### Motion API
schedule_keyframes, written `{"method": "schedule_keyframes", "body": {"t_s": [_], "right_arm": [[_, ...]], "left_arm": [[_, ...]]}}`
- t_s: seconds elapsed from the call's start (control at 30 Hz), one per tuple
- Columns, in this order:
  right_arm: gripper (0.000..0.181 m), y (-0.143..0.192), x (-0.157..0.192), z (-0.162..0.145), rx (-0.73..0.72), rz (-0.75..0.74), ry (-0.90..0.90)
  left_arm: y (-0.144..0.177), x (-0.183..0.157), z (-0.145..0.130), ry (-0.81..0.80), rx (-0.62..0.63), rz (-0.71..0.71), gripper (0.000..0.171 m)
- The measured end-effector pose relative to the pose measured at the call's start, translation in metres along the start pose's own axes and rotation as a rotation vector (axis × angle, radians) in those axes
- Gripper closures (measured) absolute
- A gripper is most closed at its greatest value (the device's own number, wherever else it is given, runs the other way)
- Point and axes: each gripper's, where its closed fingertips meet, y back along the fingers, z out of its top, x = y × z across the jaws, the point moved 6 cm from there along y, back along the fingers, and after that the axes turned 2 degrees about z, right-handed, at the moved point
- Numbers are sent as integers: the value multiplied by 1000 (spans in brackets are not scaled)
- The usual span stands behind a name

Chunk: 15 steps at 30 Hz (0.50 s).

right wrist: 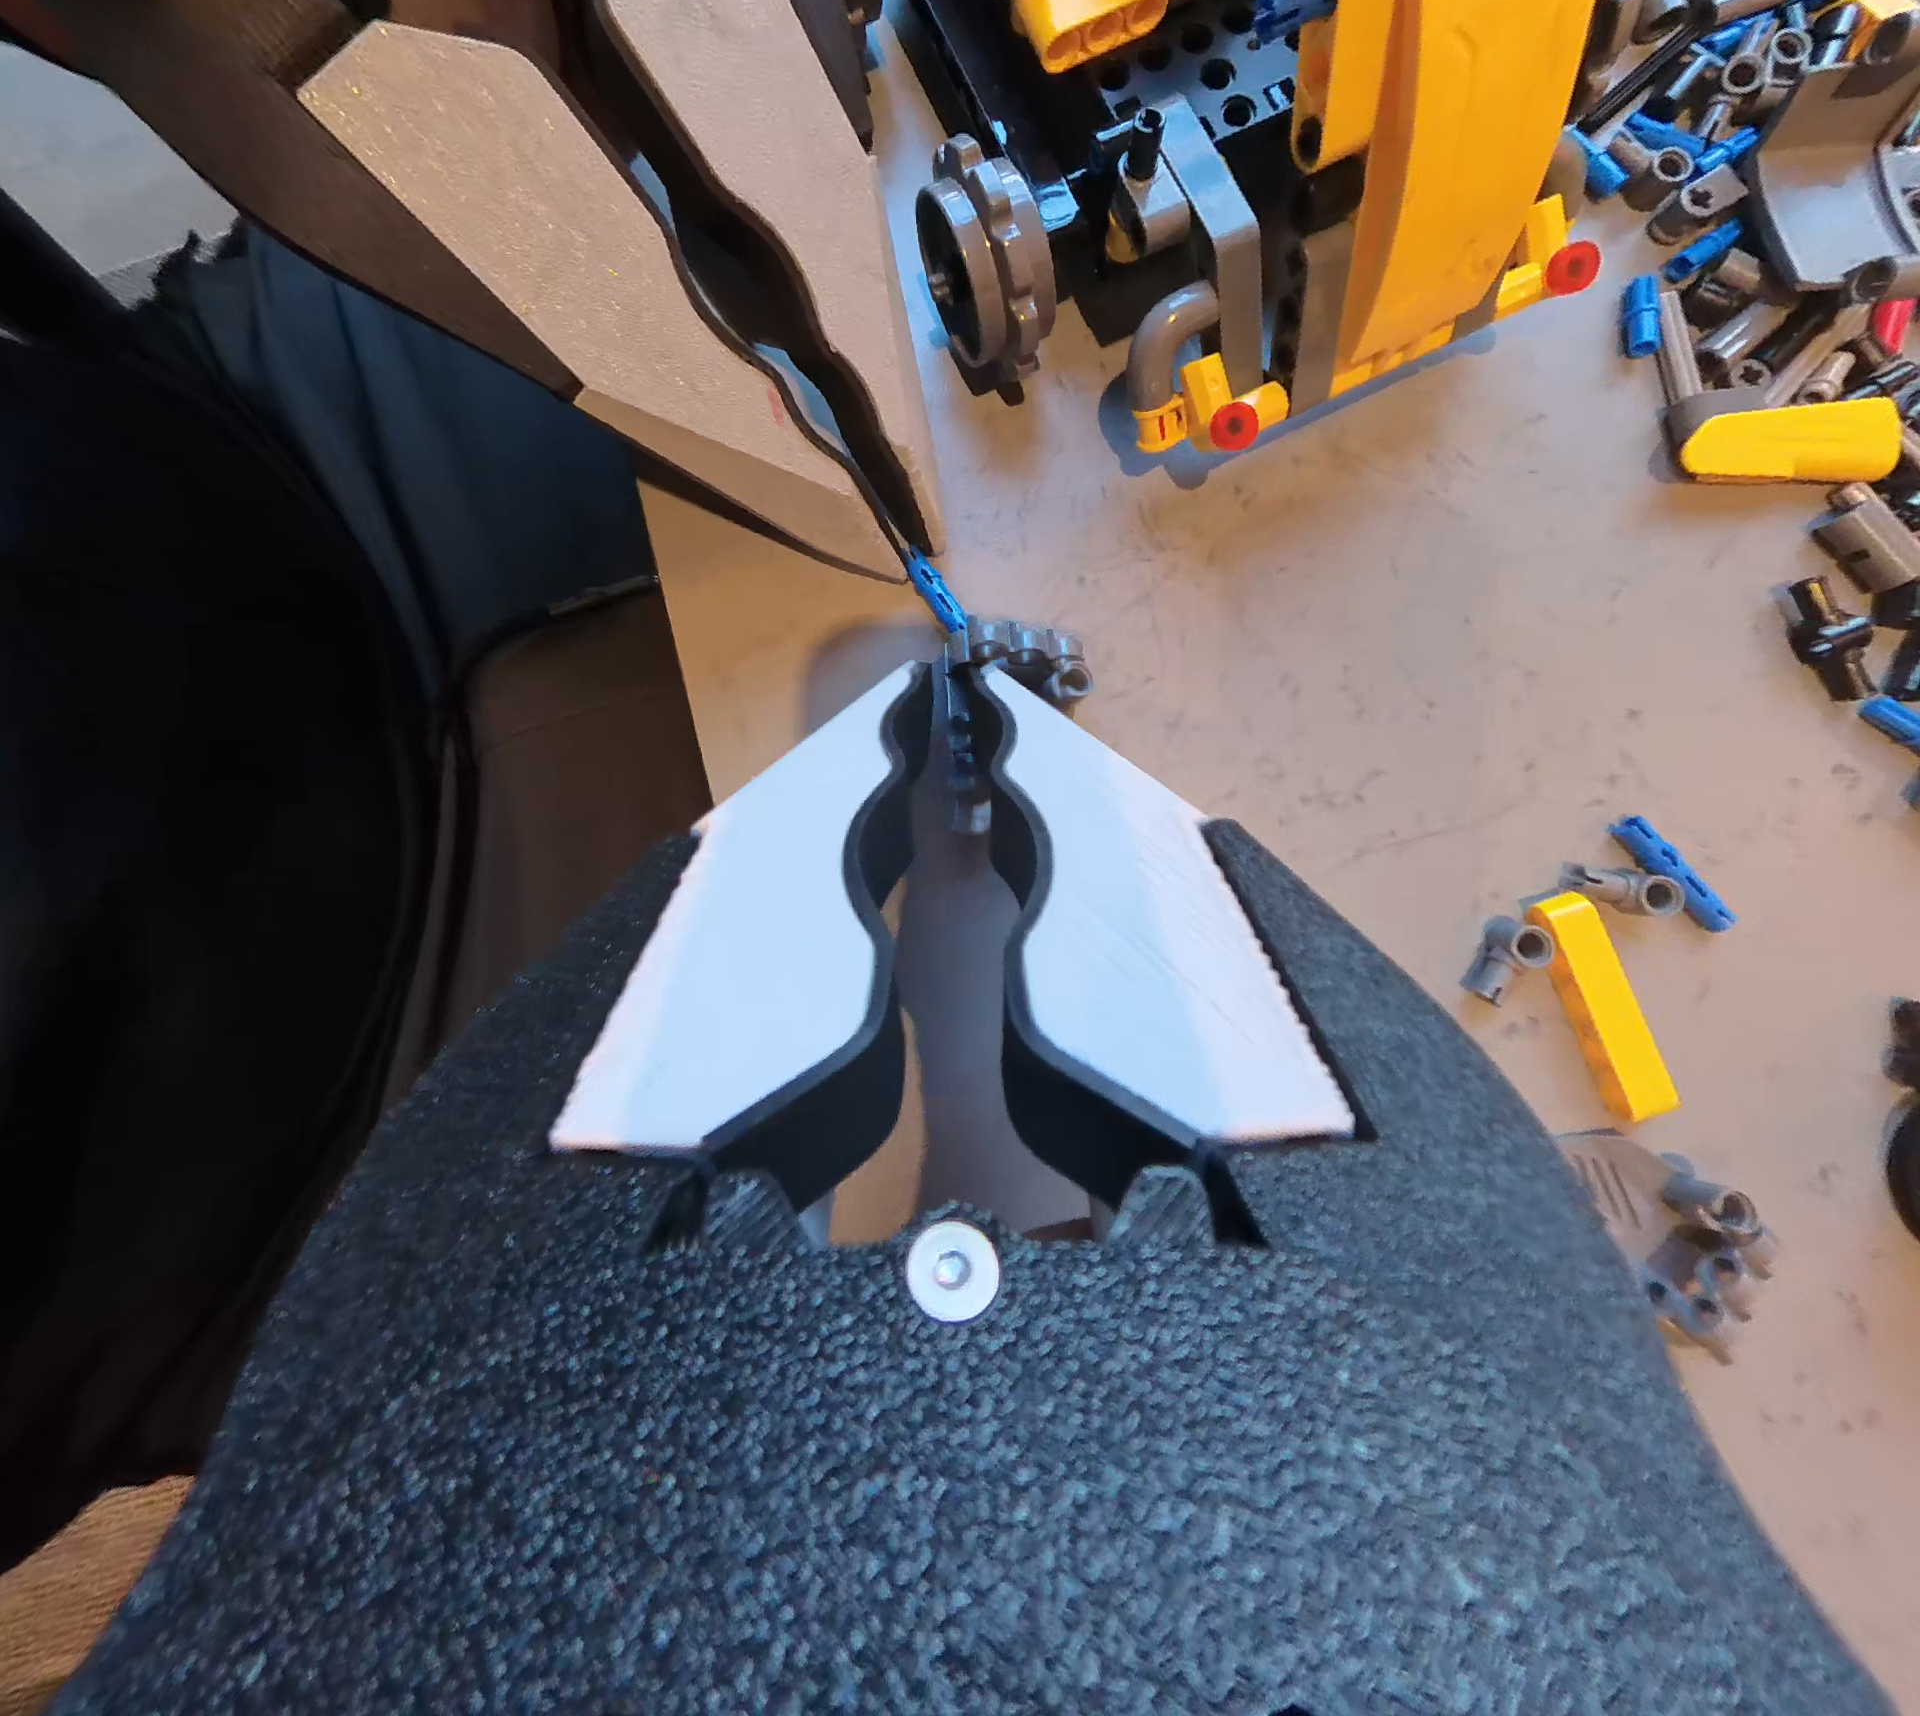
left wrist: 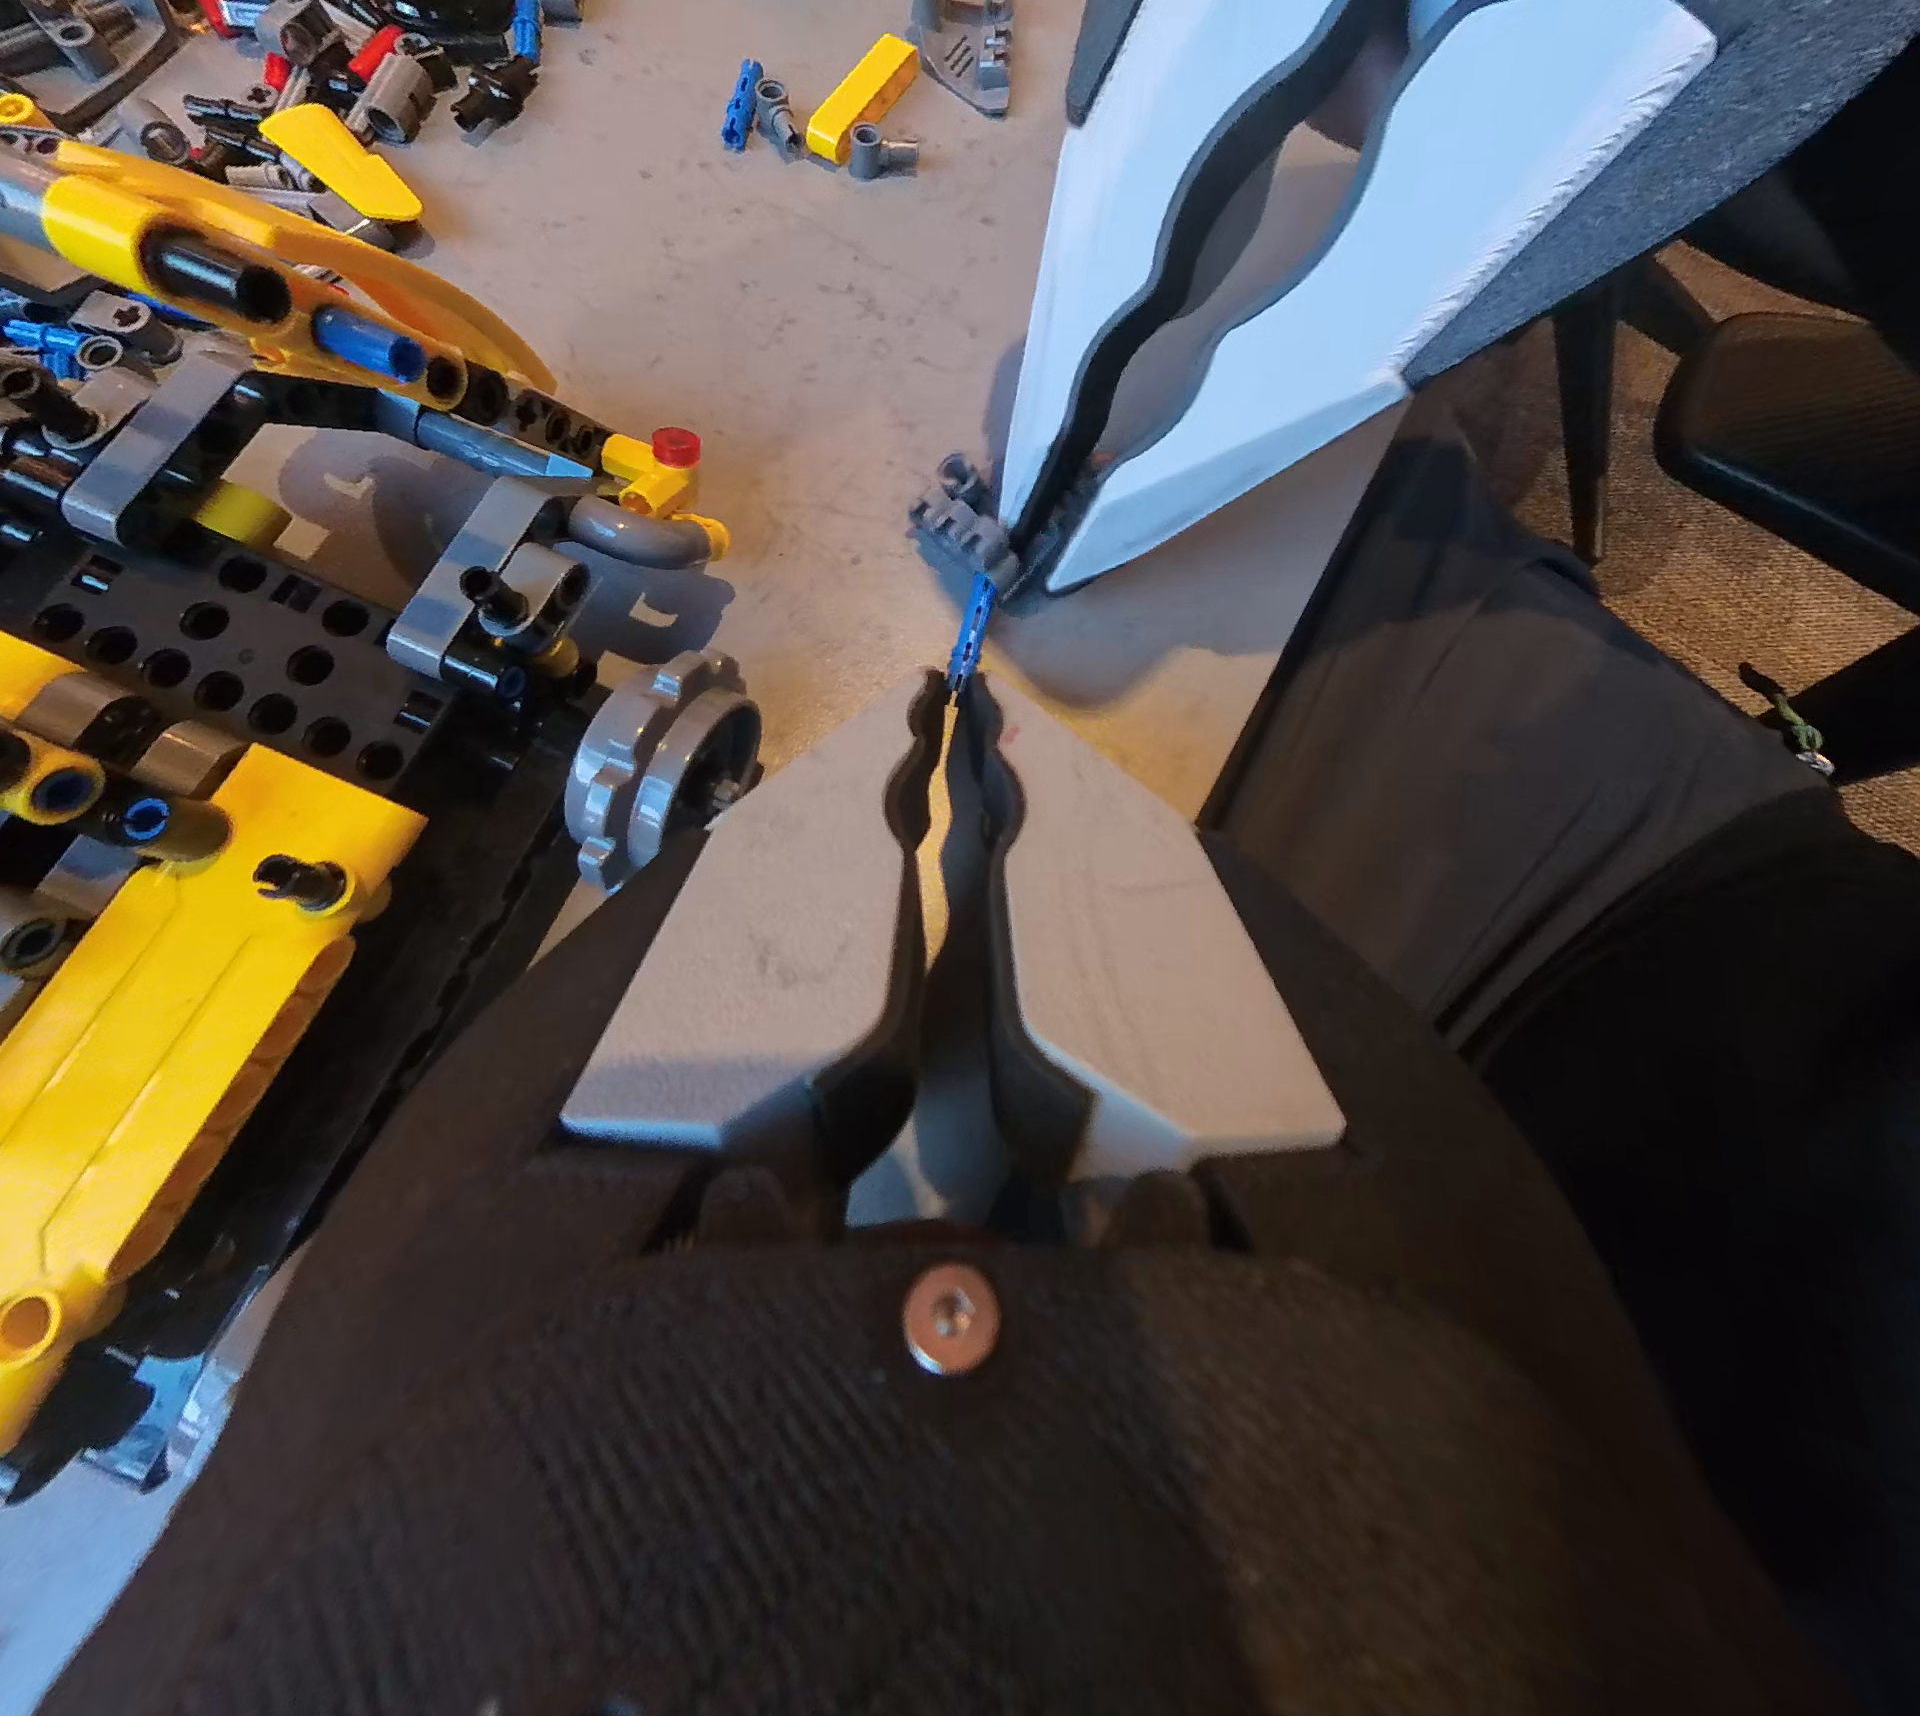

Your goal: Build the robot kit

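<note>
My left gripper (left wrist: 954, 698) is shut on a small blue pin (left wrist: 968, 633), whose far end meets a dark grey holed connector piece (left wrist: 954, 518). My right gripper (right wrist: 954, 674) is shut on that grey piece (right wrist: 1023, 640), pressed near the table. In the right wrist view the blue pin (right wrist: 932, 591) runs from the left gripper (right wrist: 914, 563) to the grey piece. In the left wrist view the right gripper (left wrist: 1023, 570) comes down from above. The two grippers sit tip to tip near the table's right edge.
A large yellow and black brick vehicle (left wrist: 239, 627) with a grey wheel hub (left wrist: 655, 762) stands to the left. A pile of loose parts (left wrist: 312, 4) lies beyond. A yellow beam (left wrist: 860, 95) and a grey panel (left wrist: 966, 30) lie apart. A dark chair (left wrist: 1787, 419) stands off the table (left wrist: 790, 295). The tips of both grippers are at nearly the same place.
</note>
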Motion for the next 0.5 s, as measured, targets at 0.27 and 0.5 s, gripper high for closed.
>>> {"method": "schedule_keyframes", "body": {"t_s": [0.27,0.5], "right_arm": [[171,9,0,-3,-3,13,15],[158,18,2,-3,-45,-2,128]], "left_arm": [[0,-1,0,-14,6,-28,169],[2,-3,1,-33,-6,-63,169]]}}
